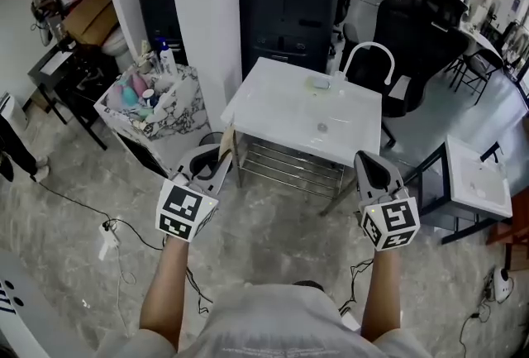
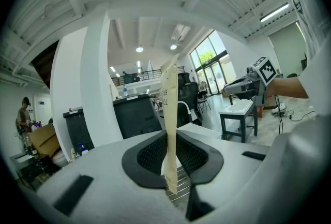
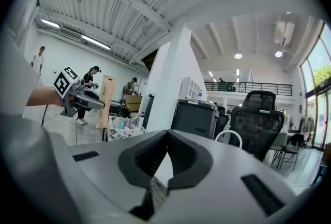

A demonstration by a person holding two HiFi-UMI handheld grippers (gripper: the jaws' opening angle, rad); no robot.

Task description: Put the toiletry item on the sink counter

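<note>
While I am steering from the head view, I am seeing the left gripper (image 1: 212,164) riding just short of the near-left corner of the white sink counter (image 1: 273,112). The flat tan packet (image 1: 225,143) is standing up out of its jaws. The packet is hanging in the air beside the counter edge, not over the top and, as far as I can judge, not touching it. The right gripper (image 1: 376,172) is hovering off the counter's near-right corner. The patterned bin (image 1: 180,123) of other toiletries is sitting off to the left (not in play at this moment).

Left gripper view: the jaws are standing nearly together, their pads pinching the packet edge-on and upright. The counter is lying beyond it.

Right gripper view: the jaws are meeting at their tips, with nothing between them.

Progress, my judgement: pickup is done and the carry is nearly done. Remaining: bringing the packet over the bare top, lowering it, parting the jaws, backing off.
</note>
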